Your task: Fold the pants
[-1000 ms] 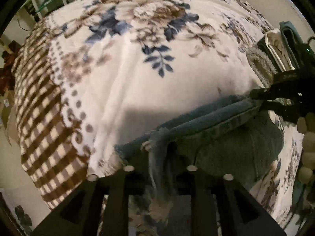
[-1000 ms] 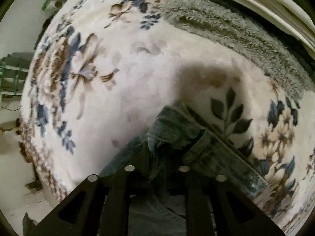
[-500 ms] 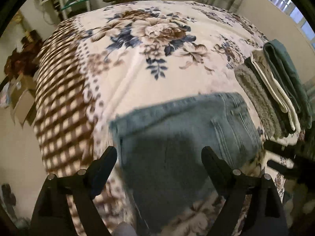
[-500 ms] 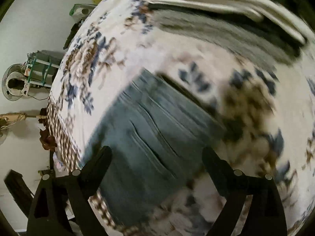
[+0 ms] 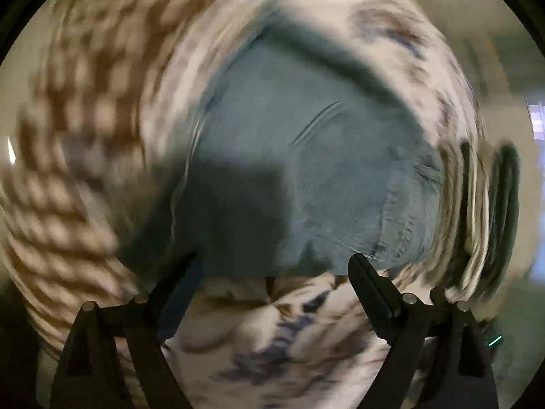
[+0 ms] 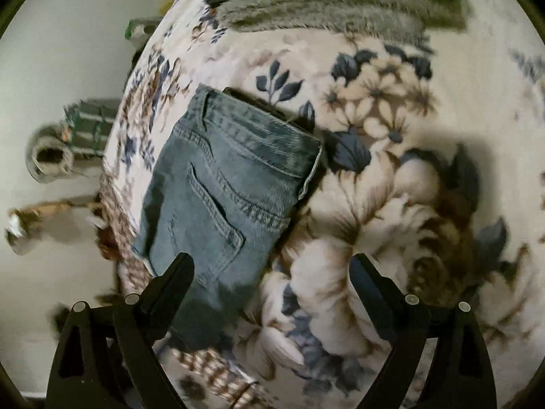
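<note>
The blue jeans point(image 6: 224, 184) lie folded flat on the floral blanket point(image 6: 391, 187), waistband and back pocket up. In the blurred left wrist view the jeans point(image 5: 306, 156) fill the middle of the picture. My left gripper point(image 5: 272, 262) is open and empty, above the near edge of the jeans. My right gripper point(image 6: 272, 262) is open and empty, held above the blanket with its left finger over the jeans' lower part.
A stack of folded clothes, grey, cream and green point(image 6: 323, 6), lies at the far edge of the blanket; it also shows at the right in the left wrist view point(image 5: 483, 211). The brown checked border point(image 5: 68, 136) marks the bed edge. A shelf and fan point(image 6: 68, 143) stand beyond.
Both grippers have let go of the jeans, opened and pulled back and up. The jeans now lie folded on the blanket. The left view has swung round and is blurred.
</note>
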{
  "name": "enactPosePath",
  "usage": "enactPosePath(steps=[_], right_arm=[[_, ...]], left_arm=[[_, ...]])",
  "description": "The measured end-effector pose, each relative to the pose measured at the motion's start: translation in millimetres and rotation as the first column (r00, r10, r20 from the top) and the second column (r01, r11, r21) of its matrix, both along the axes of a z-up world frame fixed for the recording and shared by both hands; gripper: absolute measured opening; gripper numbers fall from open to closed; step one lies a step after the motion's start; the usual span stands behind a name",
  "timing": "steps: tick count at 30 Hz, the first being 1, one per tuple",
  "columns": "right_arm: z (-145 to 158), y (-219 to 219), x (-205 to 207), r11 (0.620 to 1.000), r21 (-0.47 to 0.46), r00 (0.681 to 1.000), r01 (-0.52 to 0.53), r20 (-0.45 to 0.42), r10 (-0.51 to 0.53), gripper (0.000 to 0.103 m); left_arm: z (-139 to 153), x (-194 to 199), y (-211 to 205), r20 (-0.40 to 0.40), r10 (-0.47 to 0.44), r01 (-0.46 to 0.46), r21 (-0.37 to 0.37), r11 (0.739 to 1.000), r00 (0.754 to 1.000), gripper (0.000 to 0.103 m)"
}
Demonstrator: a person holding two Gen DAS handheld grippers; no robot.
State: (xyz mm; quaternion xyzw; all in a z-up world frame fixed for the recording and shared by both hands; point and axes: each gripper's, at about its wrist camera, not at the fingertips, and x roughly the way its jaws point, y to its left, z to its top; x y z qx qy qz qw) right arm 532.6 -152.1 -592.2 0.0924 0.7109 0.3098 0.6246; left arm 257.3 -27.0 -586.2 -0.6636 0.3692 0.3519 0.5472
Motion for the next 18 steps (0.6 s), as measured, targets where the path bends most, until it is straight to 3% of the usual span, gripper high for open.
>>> enactPosePath(steps=[3, 8, 10, 11, 12, 13, 16, 18], right_arm=[[-24.4, -1.0, 10.1, 0.998, 0.048, 0.998, 0.050, -0.040, -0.048, 0.094], [-66.3, 14.5, 25.8, 0.984, 0.148, 0.991, 0.099, -0.101, -0.085, 0.090], [-77.6, 20.5, 28.8, 0.977, 0.183, 0.990, 0.113, -0.109, -0.094, 0.080], [-83.2, 23.9, 30.5, 0.971, 0.203, 0.987, 0.130, -0.114, -0.108, 0.077], [-85.7, 24.9, 30.7, 0.963, 0.225, 0.985, 0.147, -0.120, -0.122, 0.060], [-87.9, 27.0, 31.2, 0.959, 0.236, 0.983, 0.159, -0.126, -0.132, 0.057], [-87.2, 29.0, 26.2, 0.958, 0.224, 0.982, 0.182, -0.096, -0.164, 0.044], [-81.2, 26.0, 19.5, 0.956, 0.228, 0.982, 0.186, -0.079, -0.172, 0.041]], left_arm=[[-35.2, -6.7, -8.5, 0.061, 0.155, -0.146, -0.130, 0.981, 0.986, 0.084], [-54.9, -8.8, -3.1, 0.056, 0.263, -0.250, -0.174, 0.953, 0.963, 0.077], [-56.6, -11.2, 2.5, 0.045, 0.301, -0.288, -0.182, 0.940, 0.953, 0.063], [-55.9, -13.0, 4.0, 0.041, 0.307, -0.295, -0.174, 0.939, 0.951, 0.056], [-52.8, -13.1, 7.4, 0.049, 0.310, -0.299, -0.156, 0.941, 0.949, 0.039], [-47.8, -11.6, 12.3, 0.060, 0.297, -0.288, -0.128, 0.949, 0.953, 0.027], [-38.3, -7.1, 20.9, 0.071, 0.236, -0.231, -0.072, 0.970, 0.969, 0.018], [-32.5, -6.7, 25.9, 0.086, 0.191, -0.187, -0.050, 0.981, 0.978, 0.017]])
